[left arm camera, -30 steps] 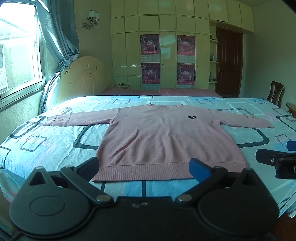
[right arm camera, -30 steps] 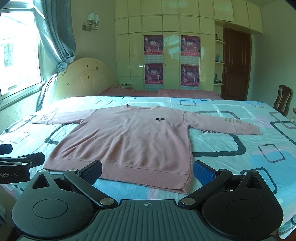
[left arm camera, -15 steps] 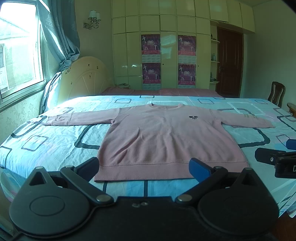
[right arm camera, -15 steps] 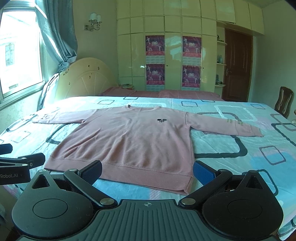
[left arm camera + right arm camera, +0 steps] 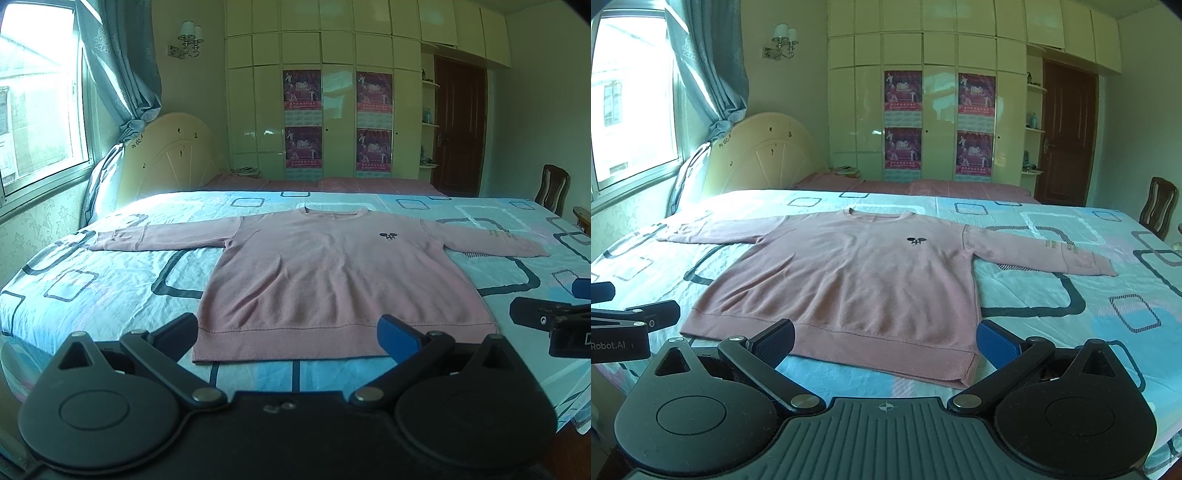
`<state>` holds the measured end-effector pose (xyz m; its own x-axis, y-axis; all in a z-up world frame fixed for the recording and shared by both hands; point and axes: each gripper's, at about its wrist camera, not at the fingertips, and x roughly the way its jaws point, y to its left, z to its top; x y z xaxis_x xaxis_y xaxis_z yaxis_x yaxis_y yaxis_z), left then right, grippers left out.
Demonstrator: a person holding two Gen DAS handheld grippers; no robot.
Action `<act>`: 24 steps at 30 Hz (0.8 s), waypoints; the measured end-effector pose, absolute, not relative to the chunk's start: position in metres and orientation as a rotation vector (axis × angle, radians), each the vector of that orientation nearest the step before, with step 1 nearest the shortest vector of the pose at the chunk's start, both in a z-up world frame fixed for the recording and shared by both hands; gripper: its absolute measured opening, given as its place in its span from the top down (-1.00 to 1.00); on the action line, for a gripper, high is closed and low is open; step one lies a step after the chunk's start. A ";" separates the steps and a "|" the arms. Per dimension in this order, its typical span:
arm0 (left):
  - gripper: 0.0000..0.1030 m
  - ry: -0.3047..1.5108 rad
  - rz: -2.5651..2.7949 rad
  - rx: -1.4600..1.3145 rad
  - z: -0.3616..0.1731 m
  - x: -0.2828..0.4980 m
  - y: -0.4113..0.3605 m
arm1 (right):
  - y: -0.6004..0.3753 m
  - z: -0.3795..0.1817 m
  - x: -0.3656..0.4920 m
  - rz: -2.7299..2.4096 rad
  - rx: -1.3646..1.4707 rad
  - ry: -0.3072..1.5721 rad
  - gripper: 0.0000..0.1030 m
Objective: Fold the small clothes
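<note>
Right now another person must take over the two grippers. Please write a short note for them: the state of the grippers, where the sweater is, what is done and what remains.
Left gripper: open, holding nothing, near the sweater's hem.
Right gripper: open, holding nothing, also near the hem, toward its right corner.
Pink sweater: lies flat, front up, on the bed, both sleeves spread out to the sides, collar at the far end.
Done: only the spreading out; no fold shows.
Left: all the folding, sleeves and body.

Legible: "Robot.AI" on left gripper (image 5: 635,314) body | letter "D" on right gripper (image 5: 546,314) body | wardrobe posters (image 5: 903,122): text unreadable
</note>
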<state>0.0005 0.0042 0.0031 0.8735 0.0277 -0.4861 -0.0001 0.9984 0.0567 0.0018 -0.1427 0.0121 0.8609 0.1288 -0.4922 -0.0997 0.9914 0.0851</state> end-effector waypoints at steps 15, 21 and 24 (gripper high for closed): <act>-0.99 0.506 0.013 0.059 0.004 -0.001 0.007 | -0.139 0.011 0.001 0.122 0.049 0.518 -1.00; -0.99 0.508 0.011 0.061 0.004 -0.001 0.008 | -0.137 0.012 0.002 0.122 0.046 0.518 -1.00; -0.99 0.507 0.011 0.061 0.004 -0.001 0.009 | -0.136 0.012 0.002 0.122 0.046 0.519 -1.00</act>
<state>-0.0008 0.0088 0.0038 0.8740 0.0260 -0.4852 0.0044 0.9981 0.0614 0.0018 -0.1364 0.0119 0.8612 0.1275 -0.4921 -0.1041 0.9917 0.0748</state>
